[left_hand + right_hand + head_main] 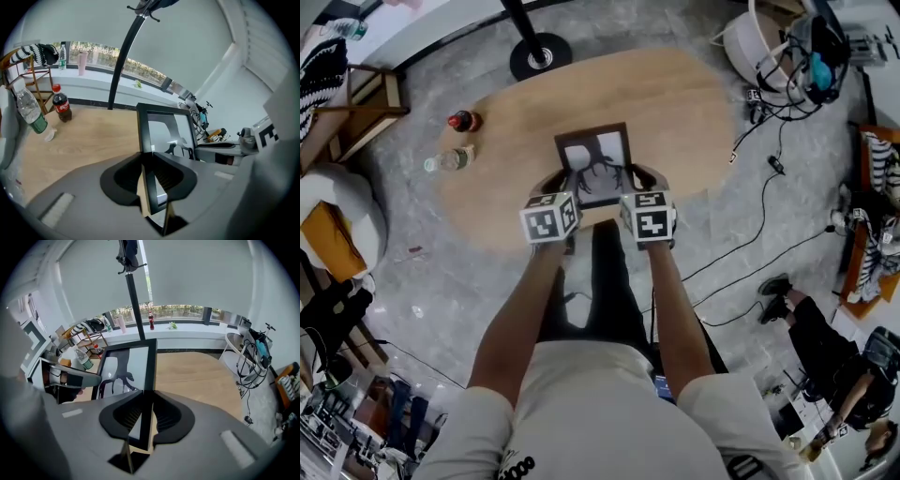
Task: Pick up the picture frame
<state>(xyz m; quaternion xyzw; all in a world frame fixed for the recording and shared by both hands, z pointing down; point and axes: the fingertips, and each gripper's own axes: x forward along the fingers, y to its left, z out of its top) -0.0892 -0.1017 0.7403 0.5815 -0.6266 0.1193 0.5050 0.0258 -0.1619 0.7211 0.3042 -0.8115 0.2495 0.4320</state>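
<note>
**Picture frame** (598, 164): black moulding, glazed, dark figure on a pale ground. Held at a tilt over the middle of the table (694, 103), nearer the near edge than the far edge. Gripped on both side edges, top edge raised away from the person.

**Left hand-held gripper** (567, 185): marker cube facing up. Jaws clamped on the frame's left edge low down, with the moulding pinched between the two dark pads (123, 177).

**Right hand-held gripper** (636, 180): marker cube facing up. Jaws clamped on the frame's right edge low down, level with the left gripper. Moulding set edge-on between the pads (166, 416).

**Table**: oval, light wood grain, standing on a grey speckled floor.

**Cola bottle** (463, 120): red cap and red label, near the table's left edge, well apart from the frame.

**Water bottle** (450, 160): clear with a green label, just beside the cola bottle on the side toward the near edge.

**Stand base** (540, 54): black, round, on the floor just past the table's far edge, with a dark pole rising from it.

**Cables** (769, 178): black, trailing over the floor off the table's right edge.
</note>
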